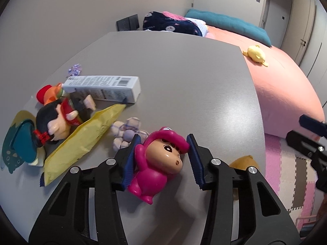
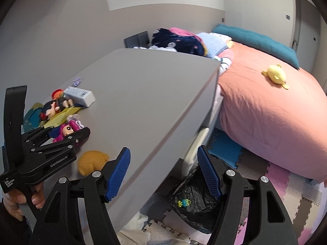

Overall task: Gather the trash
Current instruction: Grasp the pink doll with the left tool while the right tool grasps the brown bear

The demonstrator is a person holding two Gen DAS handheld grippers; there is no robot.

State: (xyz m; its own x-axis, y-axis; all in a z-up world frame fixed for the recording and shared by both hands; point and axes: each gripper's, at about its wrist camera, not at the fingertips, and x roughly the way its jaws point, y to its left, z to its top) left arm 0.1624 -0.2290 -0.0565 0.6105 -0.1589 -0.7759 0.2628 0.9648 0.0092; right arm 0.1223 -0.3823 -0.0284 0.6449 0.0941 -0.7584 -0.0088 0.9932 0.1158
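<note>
My left gripper (image 1: 163, 143) is open around a pink cartoon figurine (image 1: 161, 161) lying on the grey table (image 1: 184, 77); the blue pads flank it with a small gap on the right. It also shows in the right wrist view (image 2: 67, 131). A yellow snack bag (image 1: 81, 138), a white carton (image 1: 106, 87), crumpled purple-white wrappers (image 1: 127, 132) and a small purple wrapper (image 1: 74, 70) lie on the table. My right gripper (image 2: 163, 175) is open and empty over the table's right edge, above a black-lined trash bin (image 2: 194, 202) on the floor.
A black-haired doll (image 1: 59, 118), a teal-and-yellow card (image 1: 18, 140) and an orange plush (image 2: 92, 161) sit on the table. A bed with a salmon cover (image 2: 265, 110) and a yellow plush (image 2: 276, 75) stands right. Foam mats (image 2: 286, 189) cover the floor.
</note>
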